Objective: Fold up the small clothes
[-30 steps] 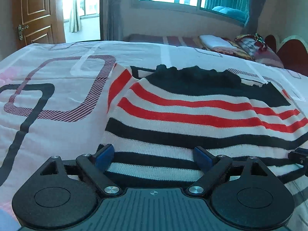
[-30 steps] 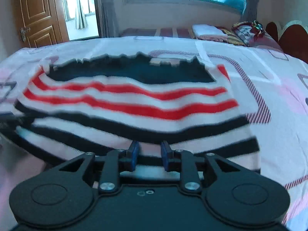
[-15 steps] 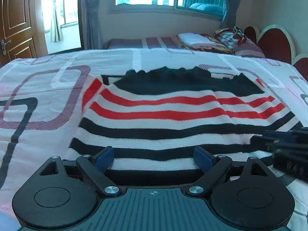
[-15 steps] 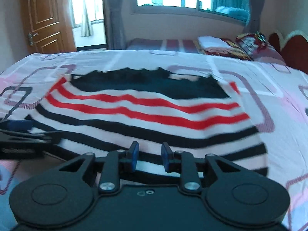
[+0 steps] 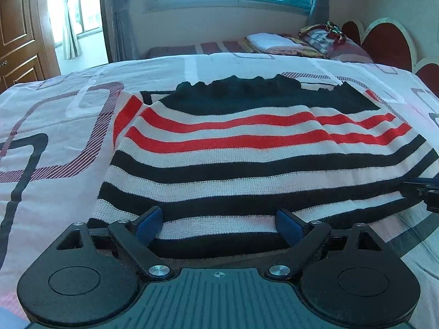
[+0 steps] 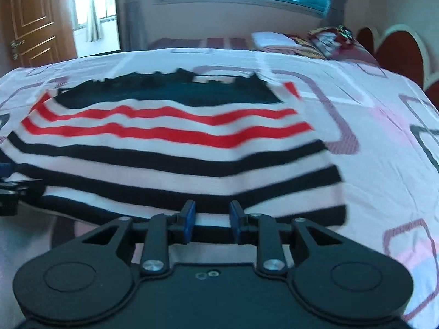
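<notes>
Left gripper spread wide at striped sweater's near hem.

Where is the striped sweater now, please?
The striped sweater lies spread on the patterned bedsheet, central in both wrist views, its near hem by the left gripper and right gripper.

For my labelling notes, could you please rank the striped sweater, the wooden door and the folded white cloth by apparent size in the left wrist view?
1. striped sweater, though nearness inflates it
2. wooden door, partly cut off
3. folded white cloth, far away
</notes>
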`<state>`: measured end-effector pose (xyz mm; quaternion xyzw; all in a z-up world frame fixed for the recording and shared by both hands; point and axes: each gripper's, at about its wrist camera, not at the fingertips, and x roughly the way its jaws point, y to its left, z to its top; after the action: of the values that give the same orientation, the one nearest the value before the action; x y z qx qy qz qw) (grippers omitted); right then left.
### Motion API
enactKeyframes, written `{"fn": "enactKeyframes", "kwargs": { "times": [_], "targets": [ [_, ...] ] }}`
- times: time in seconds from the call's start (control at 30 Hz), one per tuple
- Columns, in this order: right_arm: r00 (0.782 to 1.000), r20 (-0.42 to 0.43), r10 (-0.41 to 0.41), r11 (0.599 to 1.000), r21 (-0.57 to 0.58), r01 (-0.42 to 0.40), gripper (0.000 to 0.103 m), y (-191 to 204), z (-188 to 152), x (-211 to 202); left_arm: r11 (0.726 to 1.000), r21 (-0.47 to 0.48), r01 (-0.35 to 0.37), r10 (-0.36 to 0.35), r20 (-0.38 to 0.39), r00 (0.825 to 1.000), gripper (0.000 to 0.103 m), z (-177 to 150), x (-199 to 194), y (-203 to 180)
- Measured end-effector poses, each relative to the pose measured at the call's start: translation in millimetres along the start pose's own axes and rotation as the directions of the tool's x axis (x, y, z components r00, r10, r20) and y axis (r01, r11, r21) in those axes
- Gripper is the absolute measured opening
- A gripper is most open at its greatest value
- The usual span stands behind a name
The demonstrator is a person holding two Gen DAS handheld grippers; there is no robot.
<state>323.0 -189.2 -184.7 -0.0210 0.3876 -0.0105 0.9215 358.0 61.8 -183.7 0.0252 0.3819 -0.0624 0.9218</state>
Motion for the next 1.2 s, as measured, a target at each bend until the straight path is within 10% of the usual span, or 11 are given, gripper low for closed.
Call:
{"fn": "enactKeyframes", "kwargs": {
  "times": [1.2],
  "targets": [
    [0.991,0.099,0.089,0.996,-0.004,-0.089,0.035,23,58,19,0.988,-0.126,-0.09,0.088,-0.021,0.996,0.089,64,50,6]
  ]
}}
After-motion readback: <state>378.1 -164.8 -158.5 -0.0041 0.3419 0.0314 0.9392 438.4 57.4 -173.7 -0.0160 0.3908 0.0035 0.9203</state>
